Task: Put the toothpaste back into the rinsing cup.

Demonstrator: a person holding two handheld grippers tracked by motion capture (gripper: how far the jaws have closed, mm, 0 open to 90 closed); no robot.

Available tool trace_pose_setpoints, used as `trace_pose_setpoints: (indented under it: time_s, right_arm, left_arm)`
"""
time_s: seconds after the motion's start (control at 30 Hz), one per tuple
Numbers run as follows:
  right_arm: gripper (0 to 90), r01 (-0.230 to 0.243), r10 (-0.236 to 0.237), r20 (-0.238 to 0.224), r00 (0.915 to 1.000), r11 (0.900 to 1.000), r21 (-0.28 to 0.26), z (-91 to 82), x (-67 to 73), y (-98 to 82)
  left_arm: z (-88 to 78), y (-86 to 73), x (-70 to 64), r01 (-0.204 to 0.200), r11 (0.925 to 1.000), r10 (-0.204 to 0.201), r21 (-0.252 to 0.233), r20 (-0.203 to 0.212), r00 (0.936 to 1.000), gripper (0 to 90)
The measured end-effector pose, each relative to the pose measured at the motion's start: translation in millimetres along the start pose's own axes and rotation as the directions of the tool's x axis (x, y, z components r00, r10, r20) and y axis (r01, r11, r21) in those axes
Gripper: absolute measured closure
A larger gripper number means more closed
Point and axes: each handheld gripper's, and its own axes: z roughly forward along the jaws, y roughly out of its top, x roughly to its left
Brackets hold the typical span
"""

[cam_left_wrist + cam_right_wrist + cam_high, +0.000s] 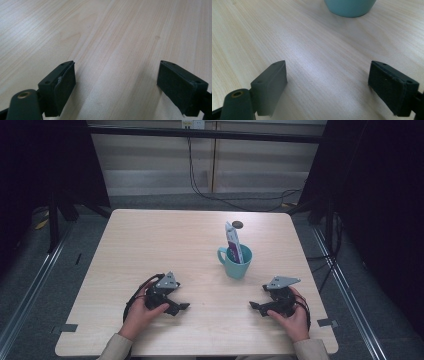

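Desk [150, 240]: pale wood, bearing one mug and one small dark disc.
Mug [236, 262]: teal, upright, right of centre, handle toward the left edge.
Packet [233, 242]: white and purple, stood inside the mug, leaning toward the far edge.
Disc [238, 224]: just beyond the mug, apart from it.
Left tongs [176, 307]: near edge, jaws wide apart, empty.
Right tongs [258, 306]: near edge, jaws wide apart, empty.
Progress: packet already in the mug; nothing in hand, apparently little left.

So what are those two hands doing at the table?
A person rests a left gripper and a right gripper on the table, both open and holding nothing. Between and beyond them stands a teal mug with a packet sticking up out of it. Neither gripper touches the mug.
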Motion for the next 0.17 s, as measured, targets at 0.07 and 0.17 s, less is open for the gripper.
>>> trace_pose_setpoints:
  time_s: [0.07, 0.17]
  right_arm:
    - [14.2, -0.006, 0.006, 0.003, 1.0, 1.0, 0.002, -0.6, 0.0, -0.5]
    - [14.0, -0.007, 0.007, 0.007, 1.0, 1.0, 0.004, -0.8, -0.1, -0.8]
  left_arm:
    - [0.0, 0.0, 0.0, 0.0, 1.0, 0.0, 0.0, 0.0, 1.0, 15.0]
    - [0.0, 0.0, 0.0, -0.001, 1.0, 0.001, 0.0, 0.0, 1.0, 15.0]
